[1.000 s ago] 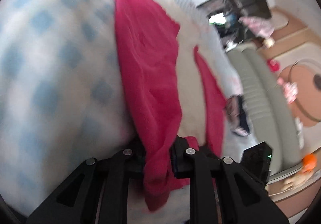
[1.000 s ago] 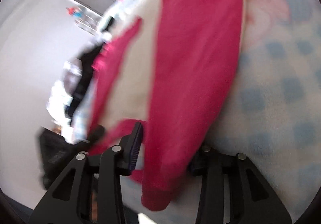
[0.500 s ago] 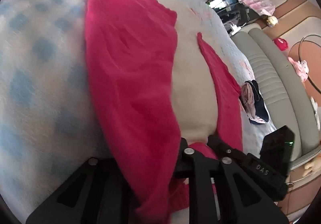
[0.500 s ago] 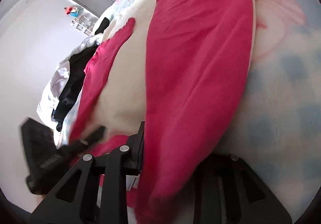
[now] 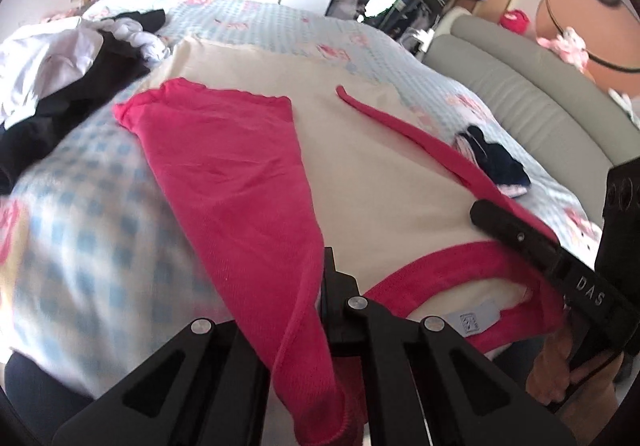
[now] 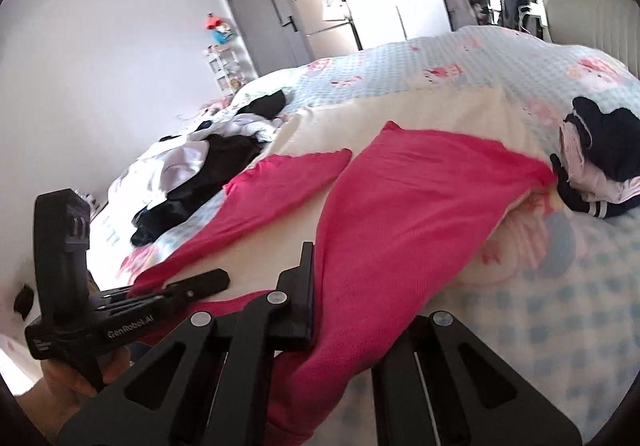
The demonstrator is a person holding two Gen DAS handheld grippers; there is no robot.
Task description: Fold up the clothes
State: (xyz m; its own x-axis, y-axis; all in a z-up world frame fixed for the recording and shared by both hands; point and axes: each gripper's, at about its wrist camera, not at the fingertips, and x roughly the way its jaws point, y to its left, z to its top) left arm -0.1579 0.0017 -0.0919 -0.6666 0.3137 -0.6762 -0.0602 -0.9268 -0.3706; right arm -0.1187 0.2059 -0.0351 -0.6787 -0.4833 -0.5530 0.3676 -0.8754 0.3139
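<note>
Here both the left gripper [image 5: 308, 330] and right gripper [image 6: 348, 310] pinch the pink-sleeved shirt [image 5: 224, 166] (fingertips buried in cloth).

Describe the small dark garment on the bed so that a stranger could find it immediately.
Start at the bed. Right of the cream and pink top lies a small navy garment, bunched, with white stripes. The other dark clothes form a larger pile on the far left.
</note>
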